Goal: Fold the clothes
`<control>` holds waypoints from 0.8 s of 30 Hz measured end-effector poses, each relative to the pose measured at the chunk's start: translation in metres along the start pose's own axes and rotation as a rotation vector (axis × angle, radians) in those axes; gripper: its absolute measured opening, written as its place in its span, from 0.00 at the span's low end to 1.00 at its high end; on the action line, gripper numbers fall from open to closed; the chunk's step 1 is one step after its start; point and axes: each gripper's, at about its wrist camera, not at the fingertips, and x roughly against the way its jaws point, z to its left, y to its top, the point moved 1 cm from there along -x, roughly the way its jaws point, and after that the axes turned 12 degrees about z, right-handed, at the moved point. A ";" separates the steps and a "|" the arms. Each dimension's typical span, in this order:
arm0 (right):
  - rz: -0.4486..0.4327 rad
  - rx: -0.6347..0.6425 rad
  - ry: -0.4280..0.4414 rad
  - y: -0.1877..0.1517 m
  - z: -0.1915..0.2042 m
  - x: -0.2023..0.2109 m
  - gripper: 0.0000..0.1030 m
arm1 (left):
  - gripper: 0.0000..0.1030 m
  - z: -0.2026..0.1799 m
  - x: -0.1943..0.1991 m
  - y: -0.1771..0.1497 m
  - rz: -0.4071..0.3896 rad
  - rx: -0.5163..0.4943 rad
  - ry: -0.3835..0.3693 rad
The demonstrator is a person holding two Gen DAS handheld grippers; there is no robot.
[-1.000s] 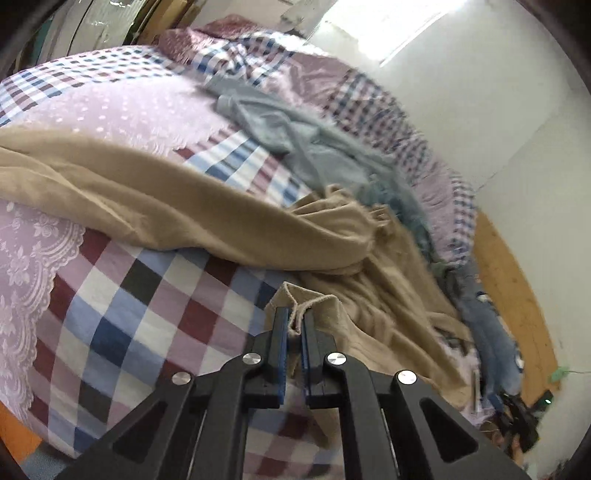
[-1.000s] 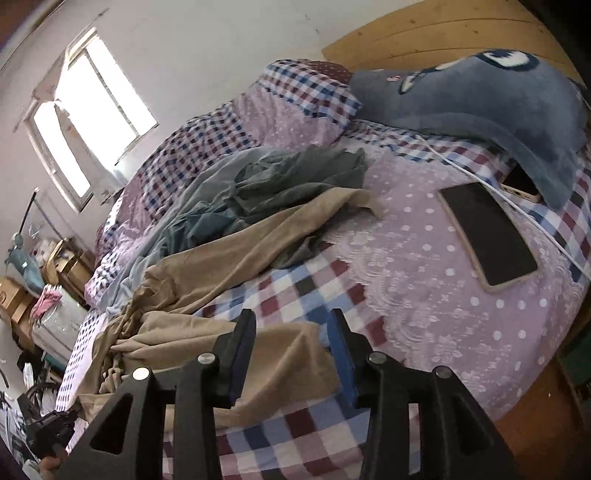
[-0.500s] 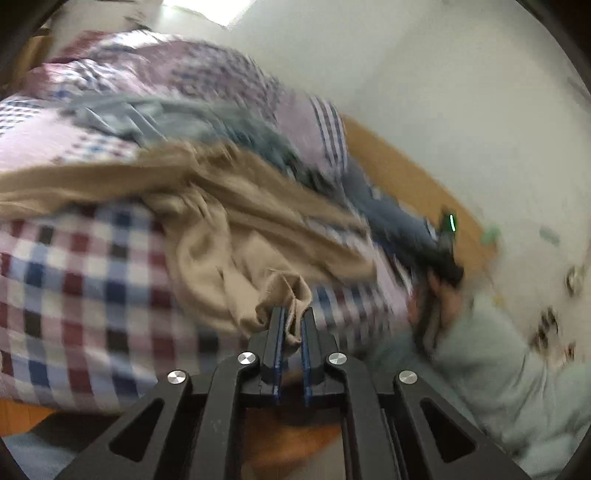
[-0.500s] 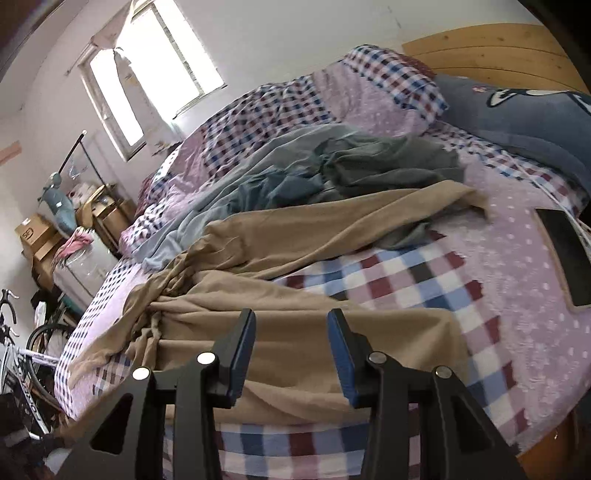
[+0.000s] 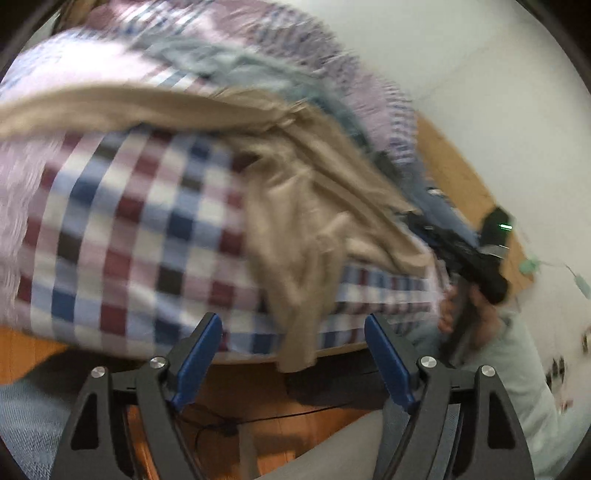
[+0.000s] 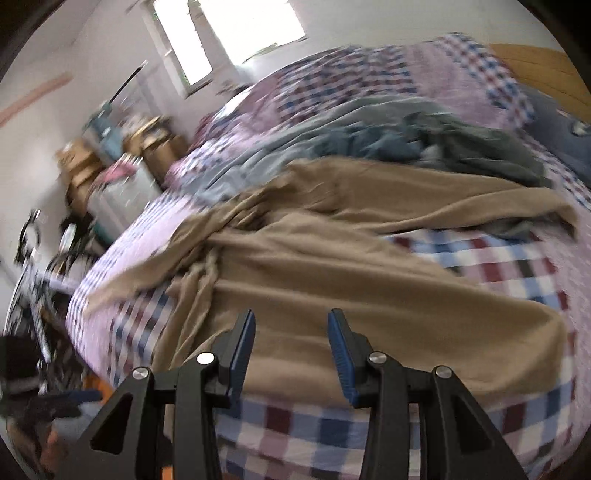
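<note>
A tan garment [image 5: 295, 229] lies across the checked bed, one end hanging over the bed's near edge. My left gripper [image 5: 293, 332] stands wide open just below that hanging end, with nothing held. In the right wrist view the same tan garment [image 6: 351, 280] is spread over the bed, and my right gripper [image 6: 291, 325] hovers open above its near edge. Grey-blue clothes [image 6: 406, 136] lie crumpled behind it. In the left wrist view the right gripper [image 5: 469, 258] shows as a black tool in a hand at the right.
The checked and lilac bedspread [image 5: 122, 236] covers the bed. A wooden headboard [image 6: 546, 74] stands at the right, a window [image 6: 229, 33] behind. Boxes and clutter [image 6: 110, 170] crowd the far left beside the bed. Wooden floor and a black cable [image 5: 236, 421] lie below the bed edge.
My left gripper let go of the tan garment's end and opened wide. Both views swung sideways; the right gripper stayed open and moved left along the garment.
</note>
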 end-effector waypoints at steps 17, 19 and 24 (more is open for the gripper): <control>0.229 0.137 0.176 -0.036 0.069 -0.060 0.03 | 0.80 0.024 -0.034 0.026 -0.005 0.116 0.020; 0.234 0.141 0.178 -0.041 0.071 -0.056 0.03 | 0.80 0.025 -0.039 0.028 -0.002 0.127 0.016; 0.253 0.158 0.198 -0.064 0.080 -0.041 0.02 | 0.80 0.018 -0.050 0.029 0.023 0.116 0.019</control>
